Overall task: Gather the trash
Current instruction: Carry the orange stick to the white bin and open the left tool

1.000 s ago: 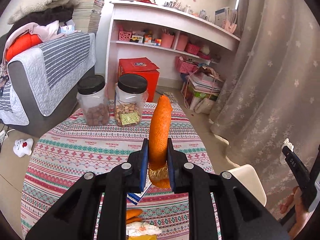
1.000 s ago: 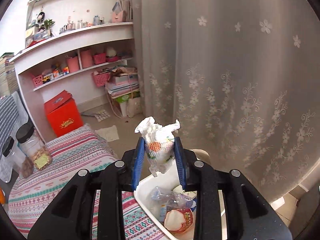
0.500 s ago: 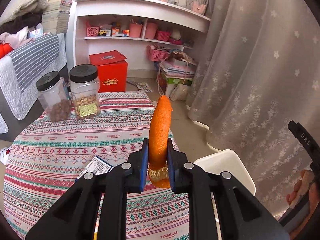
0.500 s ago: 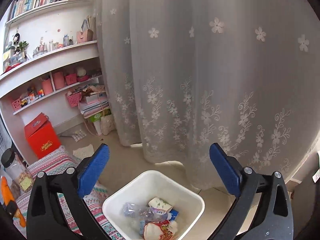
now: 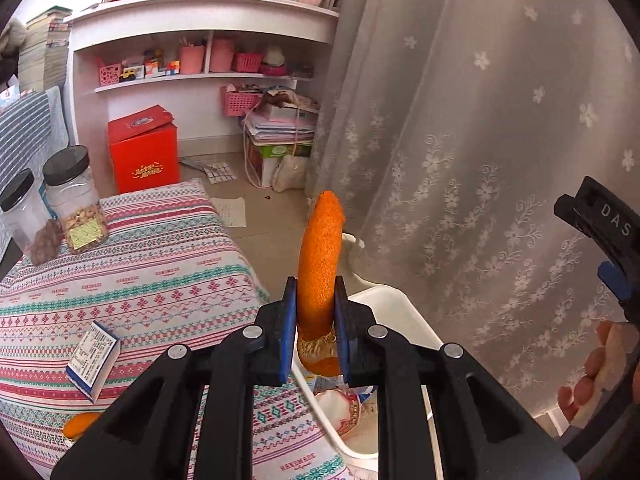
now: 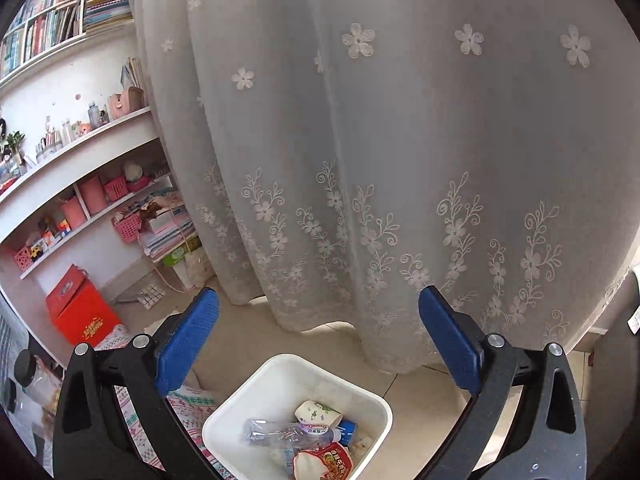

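Note:
My left gripper [image 5: 315,332] is shut on a long strip of orange peel [image 5: 320,264] that stands upright between the fingers, just over the near rim of the white trash bin [image 5: 396,312]. My right gripper [image 6: 318,340] is open and empty above the same white bin [image 6: 256,400], which holds a crushed plastic bottle [image 6: 288,434], a paper cup [image 6: 316,414] and a red snack wrapper [image 6: 324,462]. The right gripper also shows at the right edge of the left wrist view [image 5: 604,236].
The patterned tablecloth [image 5: 152,280] carries two black-lidded jars [image 5: 74,196], a small blue-and-white box [image 5: 94,354] and a piece of orange peel [image 5: 80,424]. A lace curtain [image 6: 400,140] hangs behind the bin. White shelves [image 5: 192,76] and a red box [image 5: 144,156] stand beyond the table.
My right gripper opened and the crumpled white wrapper it held is gone from its jaws. My left gripper carried the orange peel right, from over the table to the bin.

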Available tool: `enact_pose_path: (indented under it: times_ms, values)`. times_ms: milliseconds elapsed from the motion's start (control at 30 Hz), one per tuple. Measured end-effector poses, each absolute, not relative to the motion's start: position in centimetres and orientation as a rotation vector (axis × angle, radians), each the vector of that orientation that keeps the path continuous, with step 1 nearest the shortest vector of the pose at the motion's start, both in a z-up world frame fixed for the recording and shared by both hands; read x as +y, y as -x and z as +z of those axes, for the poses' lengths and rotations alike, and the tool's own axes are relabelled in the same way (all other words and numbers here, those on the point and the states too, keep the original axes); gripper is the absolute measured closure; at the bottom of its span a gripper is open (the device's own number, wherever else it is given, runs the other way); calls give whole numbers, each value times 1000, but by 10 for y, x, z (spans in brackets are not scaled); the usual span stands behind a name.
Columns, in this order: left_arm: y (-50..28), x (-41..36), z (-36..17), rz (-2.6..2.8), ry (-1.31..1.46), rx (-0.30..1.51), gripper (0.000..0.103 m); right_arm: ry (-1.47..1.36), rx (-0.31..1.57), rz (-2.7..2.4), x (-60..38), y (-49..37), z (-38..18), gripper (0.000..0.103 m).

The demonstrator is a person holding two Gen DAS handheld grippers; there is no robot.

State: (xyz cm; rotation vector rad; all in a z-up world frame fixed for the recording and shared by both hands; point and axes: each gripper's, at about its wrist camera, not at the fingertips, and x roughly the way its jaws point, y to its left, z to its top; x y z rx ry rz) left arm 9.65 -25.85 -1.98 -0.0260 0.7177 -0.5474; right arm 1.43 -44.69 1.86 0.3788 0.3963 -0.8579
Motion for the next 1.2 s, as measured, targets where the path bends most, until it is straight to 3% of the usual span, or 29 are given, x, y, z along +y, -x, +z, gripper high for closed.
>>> enact_pose_path:
  times_ms: [600, 667, 733, 867, 933, 1200]
  values:
    - [-97, -308, -41, -652, 23, 823, 83, -476, 383, -912, -476, 2, 19, 7]
    - [-100, -310, -47, -654, 12, 852, 70, -481, 386, -911, -475, 1, 19, 7]
    - [-102, -309, -53, -640, 8, 876, 39, -483, 390, -906, -473, 0, 19, 7]
    - [-106, -302, -64, -608, -14, 929, 33, -482, 432, -869, -468, -8, 14, 7]
    - [-109, -294, -68, -574, -46, 930, 24, -467, 470, -837, -461, -17, 11, 7]
    - [-142, -238, -93, -427, -132, 1014, 23, -397, 600, -671, -411, -56, -3, 7]
